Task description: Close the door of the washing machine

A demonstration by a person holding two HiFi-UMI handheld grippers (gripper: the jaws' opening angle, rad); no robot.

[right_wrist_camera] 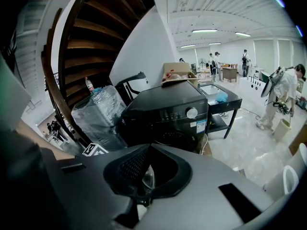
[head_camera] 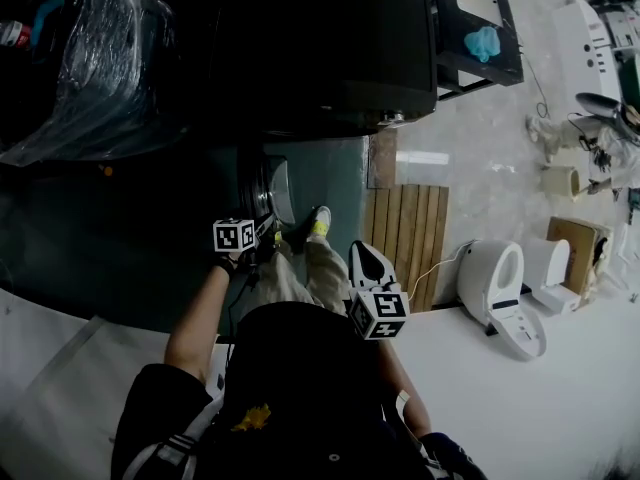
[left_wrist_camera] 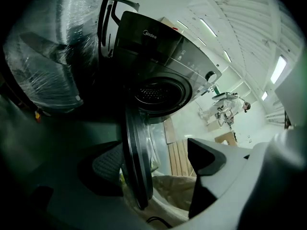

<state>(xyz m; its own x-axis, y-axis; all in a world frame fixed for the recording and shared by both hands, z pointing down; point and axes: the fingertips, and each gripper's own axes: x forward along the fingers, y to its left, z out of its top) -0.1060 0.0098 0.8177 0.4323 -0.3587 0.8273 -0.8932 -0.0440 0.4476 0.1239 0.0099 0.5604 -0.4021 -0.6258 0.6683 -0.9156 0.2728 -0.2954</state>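
Note:
The black washing machine (head_camera: 320, 48) stands ahead with its drum opening (left_wrist_camera: 158, 92) uncovered. Its round door (head_camera: 275, 193) hangs swung out towards me. In the left gripper view the door (left_wrist_camera: 136, 162) shows edge-on. My left gripper (left_wrist_camera: 158, 162) is open, the door's rim standing between its jaws close to the left pad (left_wrist_camera: 108, 169); whether they touch I cannot tell. In the head view the left gripper (head_camera: 262, 231) sits right at the door's edge. My right gripper (head_camera: 368, 258) hangs back near my leg, shut with nothing in it, pointing at the machine (right_wrist_camera: 165, 111).
A plastic-wrapped bundle (head_camera: 90, 58) sits left of the machine. A black side table with a blue cloth (head_camera: 480, 38) is on its right. A wooden slat board (head_camera: 410, 228) and white toilets (head_camera: 500, 288) lie to the right. My foot (head_camera: 315, 226) stands below the door.

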